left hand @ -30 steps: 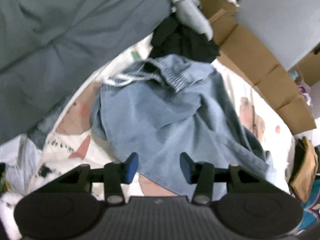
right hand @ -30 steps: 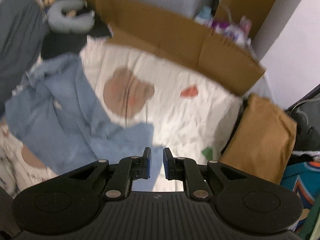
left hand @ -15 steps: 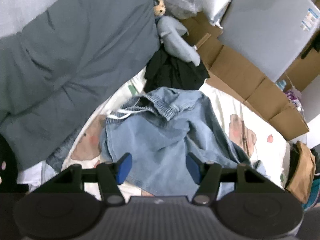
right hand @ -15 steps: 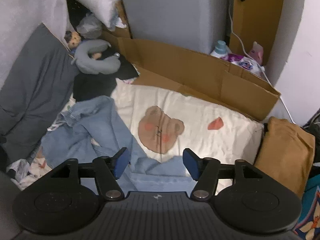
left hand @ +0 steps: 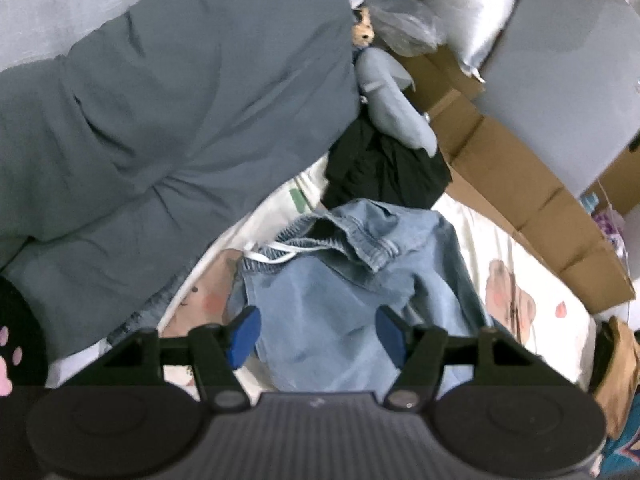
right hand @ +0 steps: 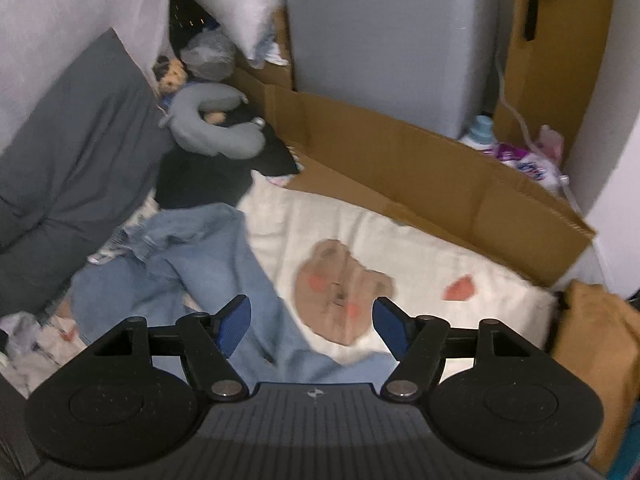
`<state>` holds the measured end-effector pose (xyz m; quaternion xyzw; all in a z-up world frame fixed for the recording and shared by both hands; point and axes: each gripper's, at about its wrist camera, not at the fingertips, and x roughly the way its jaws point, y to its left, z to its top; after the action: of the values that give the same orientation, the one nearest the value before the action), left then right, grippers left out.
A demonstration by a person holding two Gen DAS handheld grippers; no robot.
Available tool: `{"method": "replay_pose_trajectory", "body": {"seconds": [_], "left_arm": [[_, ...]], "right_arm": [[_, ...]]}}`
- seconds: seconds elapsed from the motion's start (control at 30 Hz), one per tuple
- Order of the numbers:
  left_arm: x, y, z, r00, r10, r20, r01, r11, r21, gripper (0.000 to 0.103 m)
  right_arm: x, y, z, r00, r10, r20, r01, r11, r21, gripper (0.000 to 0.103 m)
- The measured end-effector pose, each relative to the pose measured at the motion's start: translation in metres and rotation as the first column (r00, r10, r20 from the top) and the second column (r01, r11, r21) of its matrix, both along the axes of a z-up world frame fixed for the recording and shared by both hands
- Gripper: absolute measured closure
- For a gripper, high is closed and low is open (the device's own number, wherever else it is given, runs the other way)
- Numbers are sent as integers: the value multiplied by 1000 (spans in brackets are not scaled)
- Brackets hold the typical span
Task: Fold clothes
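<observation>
Light blue denim trousers (left hand: 344,292) with an elastic waist and a white drawstring (left hand: 276,254) lie crumpled on a cream bear-print sheet (right hand: 400,240). My left gripper (left hand: 318,334) hovers above the trousers' middle, open, with nothing between its blue pads. In the right wrist view one trouser leg (right hand: 240,280) runs down toward the camera. My right gripper (right hand: 312,326) hangs above that leg and the bear print (right hand: 344,304). Its jaws are opening and hold nothing.
A grey duvet (left hand: 160,120) fills the left. A grey neck pillow (right hand: 216,128) and a black garment (left hand: 384,164) lie beyond the waistband. Cardboard (right hand: 400,160) lines the sheet's far edge. A tan folded cloth (right hand: 592,336) sits at the right.
Both grippers have drawn back and up from the trousers, so more of the room shows. The right jaws, nearly shut at the denim's edge before, now stand wide. The left jaws widened a little.
</observation>
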<state>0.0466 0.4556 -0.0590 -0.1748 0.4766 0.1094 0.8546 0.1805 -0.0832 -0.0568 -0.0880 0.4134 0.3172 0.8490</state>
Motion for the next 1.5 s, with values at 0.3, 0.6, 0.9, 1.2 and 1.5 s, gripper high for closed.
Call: {"method": "replay_pose_trajectory", "body": {"seconds": [0.3,0.6,0.9,1.2,1.5], "left_arm": [[38,15,-47,998,-56,-19,57,997,60,36],[84,54,-109,999,26,-44,-25,999,36,36],[132,97,-174,992,102,-79,-108,992,-70,36],[174,108,-221,990,86,-108,-95,992,-79,33],[197,112,-270,969,80,-234,-119,980,-158,36]], "right_arm": [[-17,35,-40,999,-16,-29,18,995,94,30],[-36,72,-100,996,-18,-89,23,998,54,30],[-40,125,-155,990,1,-139,-2,1000,-6,31],[-45,152,-170,995,81,-61,-86,994,-73,34],[-51,149,-186,991,94,-100,-107,986,-126,34]]}}
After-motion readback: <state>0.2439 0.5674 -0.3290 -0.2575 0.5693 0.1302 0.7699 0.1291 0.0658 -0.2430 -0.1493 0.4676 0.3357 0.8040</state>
